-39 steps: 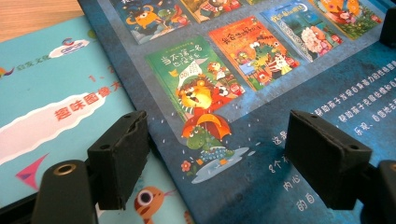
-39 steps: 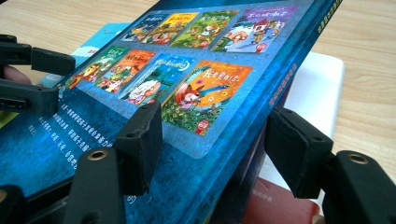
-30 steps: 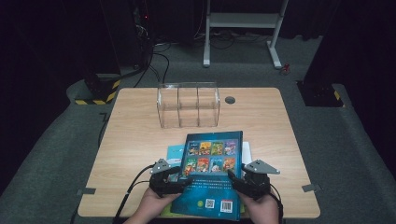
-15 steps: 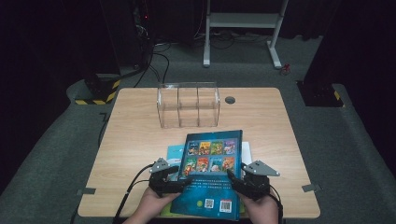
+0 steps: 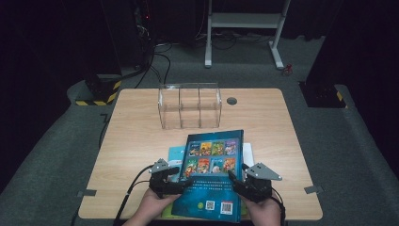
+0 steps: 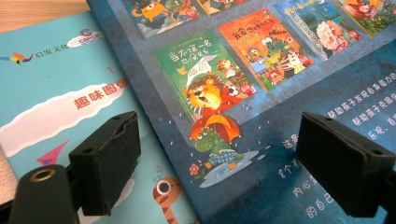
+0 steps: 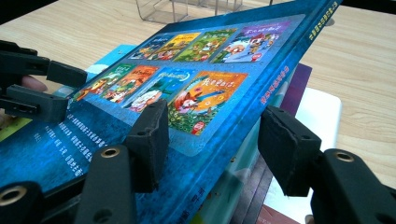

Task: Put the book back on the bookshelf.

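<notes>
A blue picture book (image 5: 214, 174) lies back cover up on a stack of books near the table's front edge. My left gripper (image 5: 179, 180) is at its left edge, my right gripper (image 5: 236, 181) at its right edge. In the left gripper view the gripper (image 6: 219, 128) straddles the book (image 6: 280, 93). One pad is over the light teal book (image 6: 60, 93) beneath, and neither presses; these jaws have just been opening. In the right gripper view the gripper (image 7: 217, 119) has the book's spine edge (image 7: 261, 93) between its pads, with a gap at the right pad.
A clear plastic organizer (image 5: 189, 106) with three compartments stands at the middle back of the wooden table (image 5: 136, 127). A white book (image 7: 322, 116) and a purple one (image 7: 296, 86) stick out under the blue book. A round cable hole (image 5: 231, 100) lies right of the organizer.
</notes>
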